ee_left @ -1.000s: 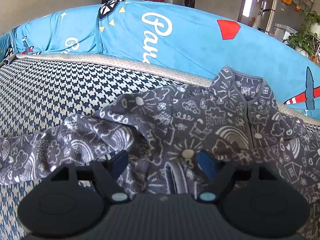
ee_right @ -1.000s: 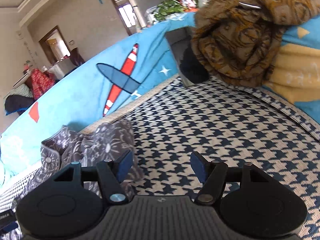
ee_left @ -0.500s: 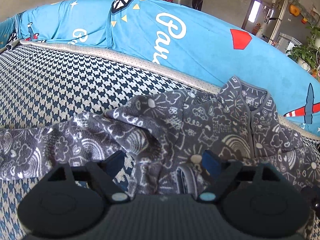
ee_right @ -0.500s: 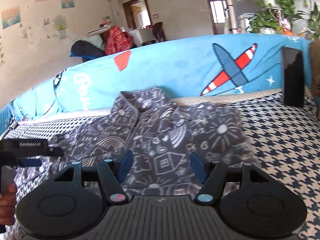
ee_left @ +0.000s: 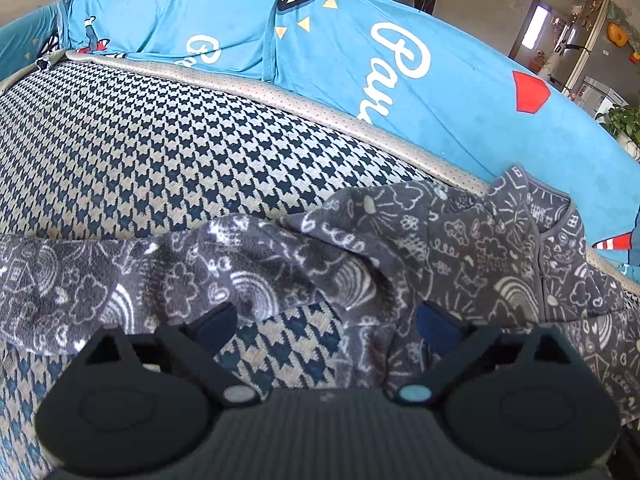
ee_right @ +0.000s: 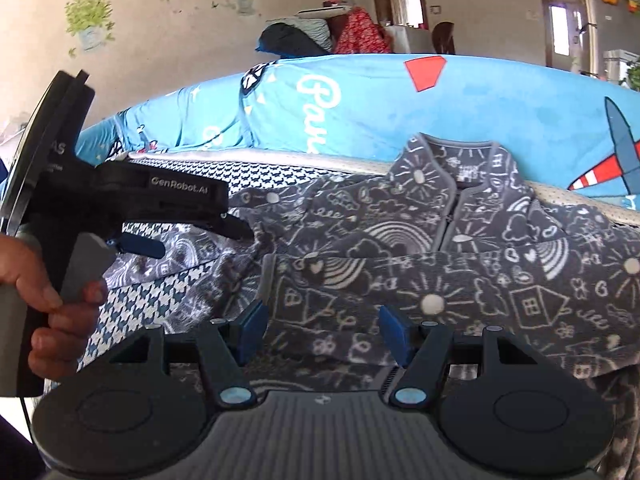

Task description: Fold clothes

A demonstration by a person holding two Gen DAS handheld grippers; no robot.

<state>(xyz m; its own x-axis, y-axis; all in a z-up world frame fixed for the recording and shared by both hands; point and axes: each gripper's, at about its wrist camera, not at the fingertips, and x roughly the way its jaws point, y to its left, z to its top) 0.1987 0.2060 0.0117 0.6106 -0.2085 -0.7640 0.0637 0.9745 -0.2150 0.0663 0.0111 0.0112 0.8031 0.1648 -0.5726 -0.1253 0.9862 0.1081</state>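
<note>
A dark grey fleece garment (ee_right: 460, 264) with white doodle print and a front zip lies crumpled on the houndstooth sofa seat (ee_left: 160, 152), its collar against the backrest. One sleeve (ee_left: 120, 280) stretches out to the left. My left gripper (ee_left: 326, 322) is open, low over the sleeve and the seat patch beside it, nothing between its fingers. My right gripper (ee_right: 320, 328) is open just above the garment's lower body. The right wrist view also shows the left gripper (ee_right: 192, 220) from the side, held by a hand (ee_right: 52, 304), hovering at the sleeve.
A blue printed cover (ee_left: 400, 72) drapes the sofa backrest. Bare houndstooth seat spreads to the left. Behind the sofa are a pile of clothes (ee_right: 320, 36), a doorway (ee_right: 560, 28) and potted plants (ee_left: 620, 124).
The left gripper moved left along the sleeve. The right gripper swung from the sofa's right end, left over the garment's body. Both stayed open.
</note>
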